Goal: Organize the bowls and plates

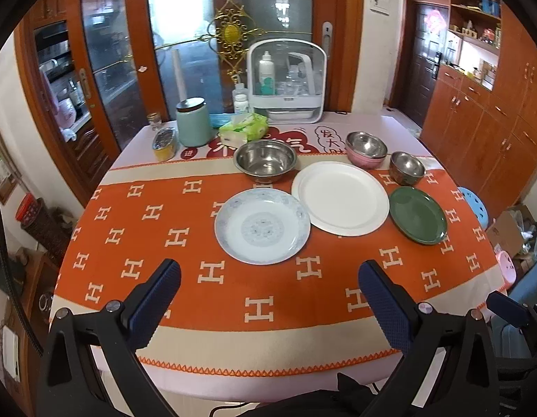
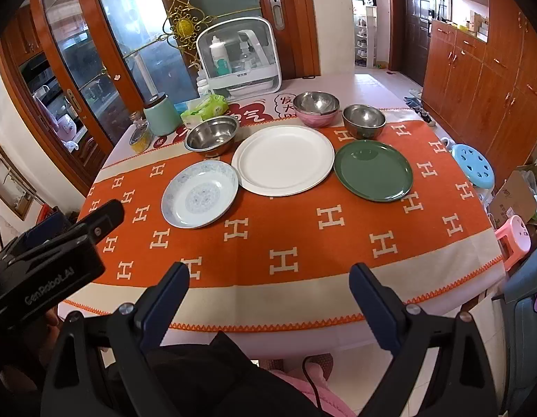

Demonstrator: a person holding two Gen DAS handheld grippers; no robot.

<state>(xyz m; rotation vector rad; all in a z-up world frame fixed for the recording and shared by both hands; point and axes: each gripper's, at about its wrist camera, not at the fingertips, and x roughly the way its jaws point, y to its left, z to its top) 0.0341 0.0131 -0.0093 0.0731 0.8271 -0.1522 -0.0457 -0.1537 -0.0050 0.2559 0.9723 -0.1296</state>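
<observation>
1. Three round plates sit in a row: a glossy patterned plate (image 1: 262,226), a matte white plate (image 1: 339,198) and a green plate (image 1: 418,215).
2. Behind them stand three steel bowls (image 1: 265,160), one nested in a pink bowl (image 1: 366,154).
3. The surface (image 1: 164,333) wears an orange woven cloth; wooden cabinets (image 1: 484,139) line the room.
4. The left claw (image 1: 268,278) and the right claw (image 2: 268,274) gape wide and empty, near the front edge, well short of the plates.

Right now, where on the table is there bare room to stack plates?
The near orange cloth, between the table's front edge and the blue-patterned plate, white plate and green plate, is bare. The far half is crowded: three steel bowls sit close behind the plates, jars and a tissue pack beyond.
</observation>
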